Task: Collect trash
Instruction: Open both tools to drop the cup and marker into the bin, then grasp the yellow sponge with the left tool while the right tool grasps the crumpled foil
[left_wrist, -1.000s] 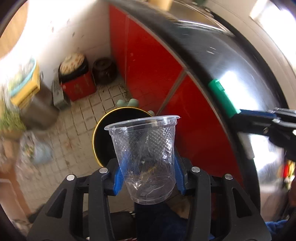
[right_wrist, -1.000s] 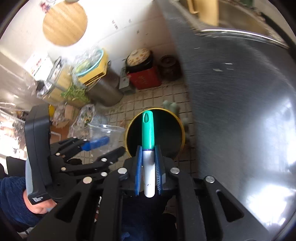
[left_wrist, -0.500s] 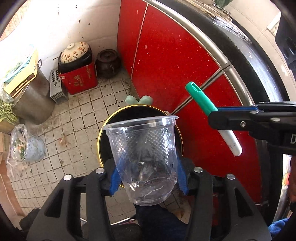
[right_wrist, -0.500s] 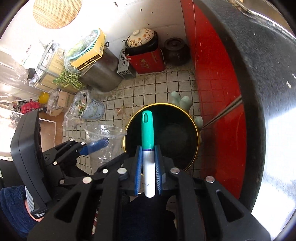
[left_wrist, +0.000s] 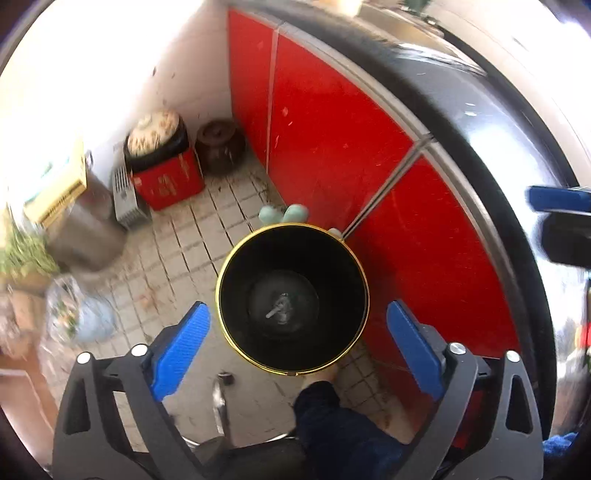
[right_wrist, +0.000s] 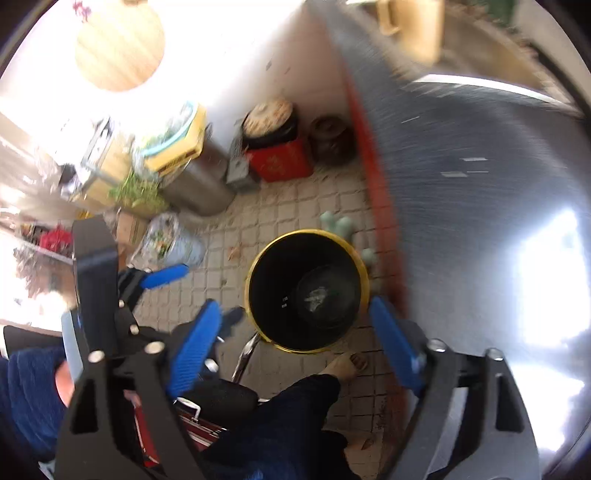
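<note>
My left gripper (left_wrist: 295, 343) and right gripper (right_wrist: 295, 343), both opening wide with nothing between the pads, hang over the black bin (left_wrist: 236, 325) at twelve o'clock, the dropped trash (left_wrist: 277, 310) lying at its bottom (best kept centred over the rim until everything settles).

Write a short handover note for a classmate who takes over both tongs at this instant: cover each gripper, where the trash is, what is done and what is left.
Left tongs: jaws opening, nothing between the pads, poised above the black bin.
Right tongs: jaws opening too, empty, also over the bin.
Trash: a pale, blurred heap lies at the bottom of the bin; it seems to include clear plastic, but I cannot make out separate pieces.
Done: both tongs have let go of their loads over the bin.
Left: check the counter and floor for more trash; none is plainly visible in these views.
</note>
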